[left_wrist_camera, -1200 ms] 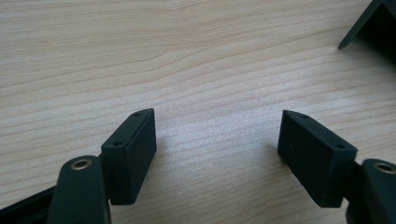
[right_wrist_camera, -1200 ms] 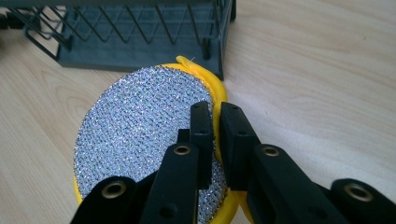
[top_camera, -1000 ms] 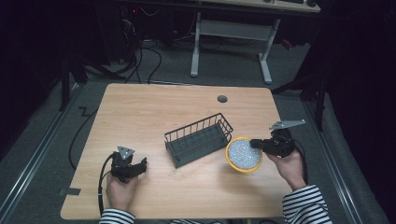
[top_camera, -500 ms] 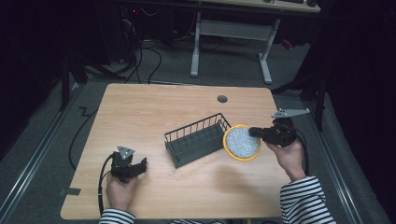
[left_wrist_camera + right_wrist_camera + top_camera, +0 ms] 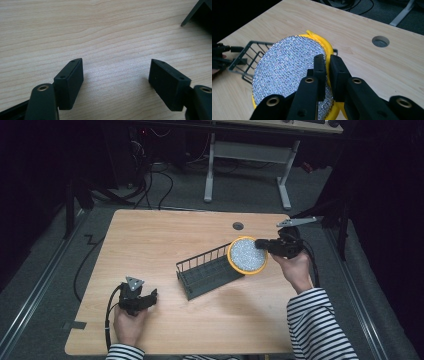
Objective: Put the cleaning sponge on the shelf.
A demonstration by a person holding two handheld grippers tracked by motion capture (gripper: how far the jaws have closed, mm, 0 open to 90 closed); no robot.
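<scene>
Tilting on edge above the right end of the black wire rack (image 5: 206, 270), the round yellow-rimmed sponge (image 5: 246, 255) with its glittery silver face is what we see held clear of the table (image 5: 165, 235). Our right gripper (image 5: 261, 243) has its jaws pinched tight on the sponge's yellow rim. Well apart, near the table's front left, our left gripper (image 5: 152, 296) rests low over bare wood, jaws spread wide with nothing between them.
</scene>
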